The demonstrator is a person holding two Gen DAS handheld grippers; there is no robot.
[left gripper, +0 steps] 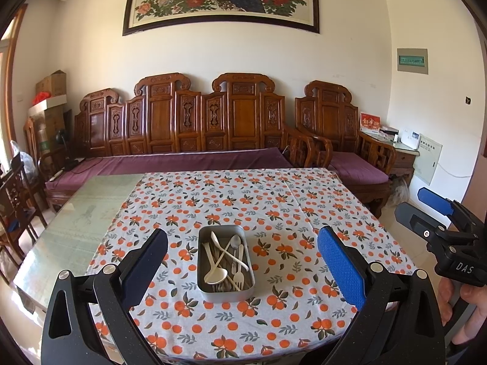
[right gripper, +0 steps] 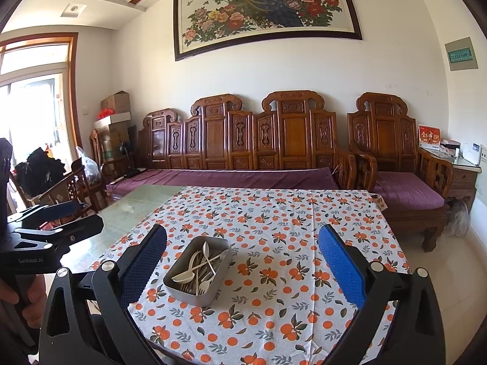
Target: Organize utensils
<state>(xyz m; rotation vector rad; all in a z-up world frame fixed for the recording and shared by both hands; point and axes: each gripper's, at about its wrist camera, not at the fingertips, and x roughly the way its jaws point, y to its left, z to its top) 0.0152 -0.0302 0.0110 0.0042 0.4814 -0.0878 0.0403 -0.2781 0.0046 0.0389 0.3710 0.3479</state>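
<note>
Utensils [left gripper: 225, 258] – spoons, forks – lie crossed in metal tray [left gripper: 203, 275] on tablecloth [left gripper: 274, 206], none outside. Left gripper [left gripper: 242, 273], right gripper [right gripper: 242, 266] – both spread wide, holding nothing. Fits pile awaiting sorting, or 1 already gathered.

Both wrist fisheyes sit above the near table edge, angled down, facing the carved wooden sofa [left gripper: 194, 121]. Shared: rectangular metal tray of pale utensils [left gripper: 224, 261] [right gripper: 197, 270], frame centre in left view, left-of-centre in right view.
</note>
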